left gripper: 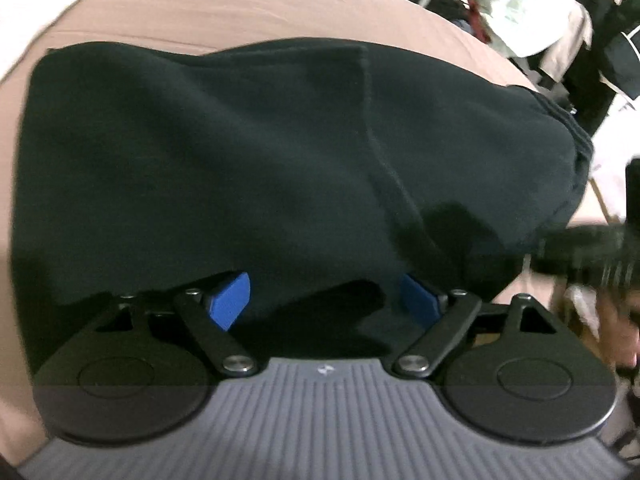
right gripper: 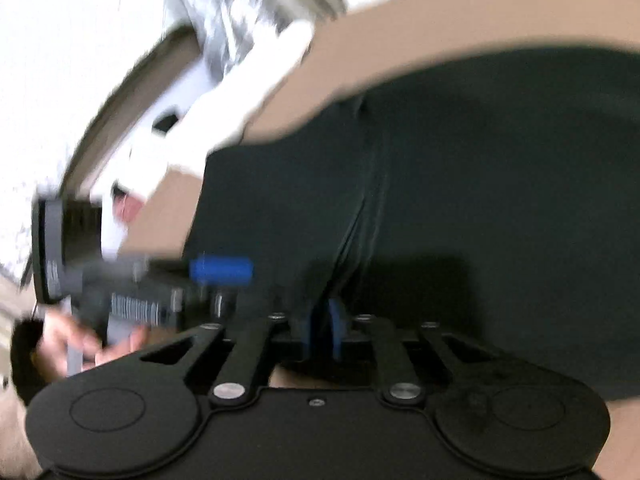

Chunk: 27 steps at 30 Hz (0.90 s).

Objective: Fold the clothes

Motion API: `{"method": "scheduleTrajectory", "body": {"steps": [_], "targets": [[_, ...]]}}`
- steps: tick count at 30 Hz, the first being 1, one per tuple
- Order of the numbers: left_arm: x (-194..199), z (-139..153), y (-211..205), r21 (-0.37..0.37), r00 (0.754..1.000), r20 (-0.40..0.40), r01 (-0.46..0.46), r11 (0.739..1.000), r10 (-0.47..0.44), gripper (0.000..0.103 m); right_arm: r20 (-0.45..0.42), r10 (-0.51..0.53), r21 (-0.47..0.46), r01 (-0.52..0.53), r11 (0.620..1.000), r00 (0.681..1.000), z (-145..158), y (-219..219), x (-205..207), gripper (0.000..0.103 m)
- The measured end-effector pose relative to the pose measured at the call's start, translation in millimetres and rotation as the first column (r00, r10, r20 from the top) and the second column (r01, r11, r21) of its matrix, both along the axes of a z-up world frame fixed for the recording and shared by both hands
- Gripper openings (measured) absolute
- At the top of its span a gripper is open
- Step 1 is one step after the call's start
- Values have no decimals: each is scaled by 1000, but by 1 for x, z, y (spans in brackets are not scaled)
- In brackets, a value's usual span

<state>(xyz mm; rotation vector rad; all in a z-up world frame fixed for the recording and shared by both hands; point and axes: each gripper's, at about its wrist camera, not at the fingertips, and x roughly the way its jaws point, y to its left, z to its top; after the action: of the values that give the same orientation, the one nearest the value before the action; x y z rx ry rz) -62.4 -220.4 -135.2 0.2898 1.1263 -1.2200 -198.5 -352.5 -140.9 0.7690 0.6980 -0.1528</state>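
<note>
Near, at 6 o'clock: left gripper (left gripper: 326,300) spread wide over dark garment (left gripper: 240,152); right gripper (right gripper: 322,330) clenched on its edge. Beyond, toward 12 o'clock: garment spread on tan bed sheet (left gripper: 248,4).

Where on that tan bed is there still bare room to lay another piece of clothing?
Bare tan sheet lies beyond the dark garment's far edge, and a narrow strip runs along its left side. The near side is crowded: both claws, left and right, work there. Clutter borders the bed's far right.
</note>
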Motion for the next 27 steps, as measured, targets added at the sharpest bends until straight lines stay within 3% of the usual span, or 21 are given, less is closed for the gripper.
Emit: {"method": "scheduleTrajectory", "body": {"steps": [1,3,7,11,12,13,16,19,21,23,24,25,27], "targets": [[0,-2,-2,-4,1000,-1,4,1000,-4,84,25,-27,0,27,1000,999,4,-9,5,54],[1,-2,4,-24,1000,-22,-7,1000,6,84,60,-28,-13,29,999,998,14,-32,35,65],[23,-8,13,-73,991,-117,-77,994,68,84,-5,81,-136,-81,987,997,17,-56,104,66],[39,-10,19,-124,975,-180,-153,980,129,83,-35,74,-173,-79,982,997,-19,-69,137,68],[42,-11,17,-136,973,-185,-166,977,140,83,12,82,-177,-78,981,997,-24,-69,135,53],[44,-11,15,-146,972,-188,-172,974,143,82,61,90,-181,-77,980,994,-28,-68,133,21],[43,-16,4,-172,973,-206,-142,975,105,82,135,121,-293,-77,953,983,-7,-63,131,14],[33,-17,-3,-171,984,-177,-69,983,38,82,145,126,-373,-64,926,981,7,-65,141,14],[24,-17,-13,-141,992,-122,-38,989,21,82,65,102,-312,-77,947,993,-14,-79,151,17],[16,-18,-22,-109,998,-67,-9,994,2,83,68,40,-209,-25,978,997,-26,-94,143,18],[12,-18,-27,-92,999,-40,5,996,-9,83,70,11,-160,0,987,998,-23,-101,138,22],[7,-18,-32,-75,1000,-13,18,997,-19,83,57,-21,-148,29,989,998,-14,-104,134,32],[-1,-19,-41,-40,998,40,44,998,-42,84,8,-130,-203,129,971,991,18,-106,117,42]]}}
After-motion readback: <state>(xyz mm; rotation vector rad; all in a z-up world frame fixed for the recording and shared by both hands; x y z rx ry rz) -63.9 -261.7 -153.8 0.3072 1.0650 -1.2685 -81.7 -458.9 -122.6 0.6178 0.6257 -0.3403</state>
